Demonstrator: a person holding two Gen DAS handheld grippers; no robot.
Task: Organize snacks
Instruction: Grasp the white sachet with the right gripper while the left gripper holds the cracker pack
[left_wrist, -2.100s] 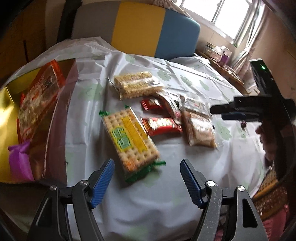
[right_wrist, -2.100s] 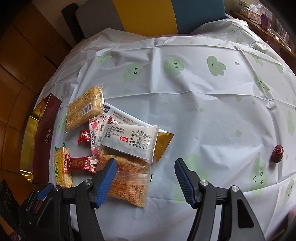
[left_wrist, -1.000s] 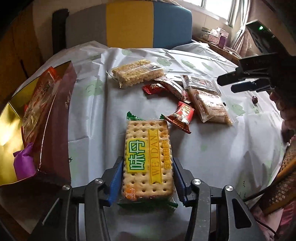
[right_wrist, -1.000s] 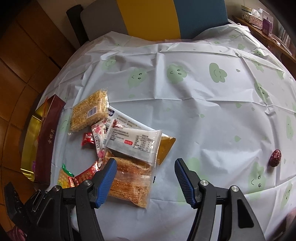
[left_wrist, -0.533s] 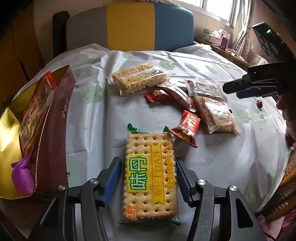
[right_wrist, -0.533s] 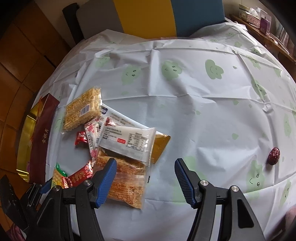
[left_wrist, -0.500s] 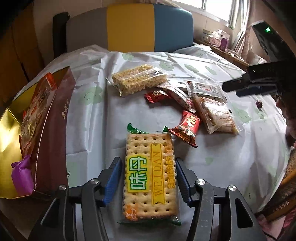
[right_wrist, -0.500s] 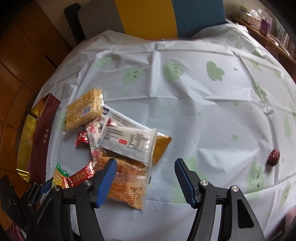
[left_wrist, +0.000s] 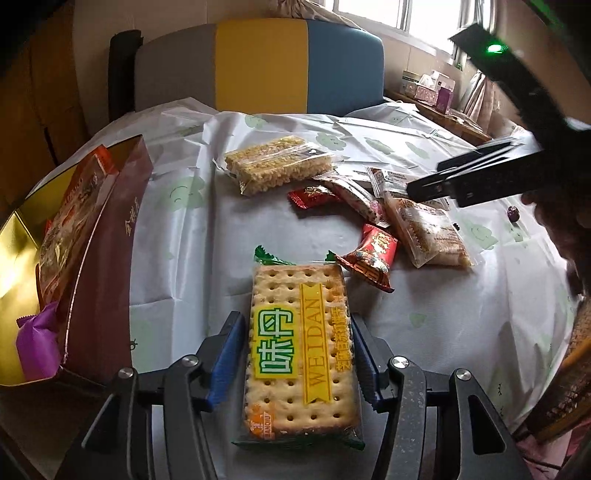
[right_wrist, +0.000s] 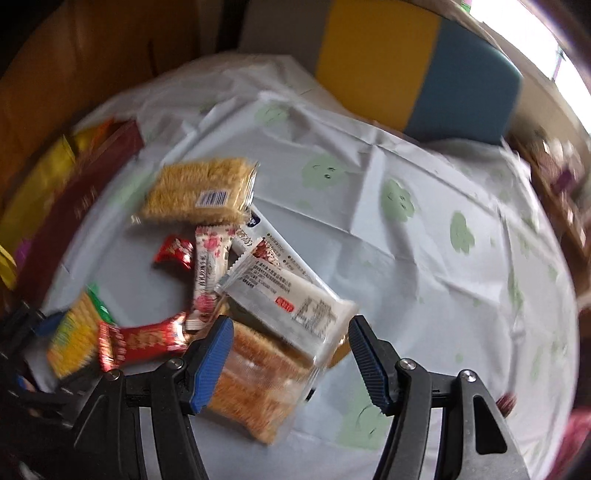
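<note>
A WEIDAN cracker packet (left_wrist: 301, 347) lies flat on the white tablecloth (left_wrist: 177, 240) between the blue pads of my left gripper (left_wrist: 297, 354). The pads stand close along its two long sides without squeezing it. My right gripper (right_wrist: 291, 354) is open above an orange cake packet (right_wrist: 255, 380) and a white-labelled packet (right_wrist: 291, 299), holding nothing. In the left wrist view the right gripper (left_wrist: 424, 181) hovers over that same pile. The right wrist view is blurred by motion. A maroon and gold box (left_wrist: 99, 258) stands open at the left, with snacks inside.
A rice-crisp bar (left_wrist: 280, 166) lies at the back. Two red candies (left_wrist: 369, 258) (left_wrist: 312, 195) and a pink-flowered bar (right_wrist: 207, 269) are scattered in the middle. A dark date (left_wrist: 512, 213) sits far right. A grey, yellow and blue chair (left_wrist: 258, 62) stands behind the table.
The cracker packet sits deeper between my left jaws than a second ago. My right gripper has rolled and swung left over the snack pile.
</note>
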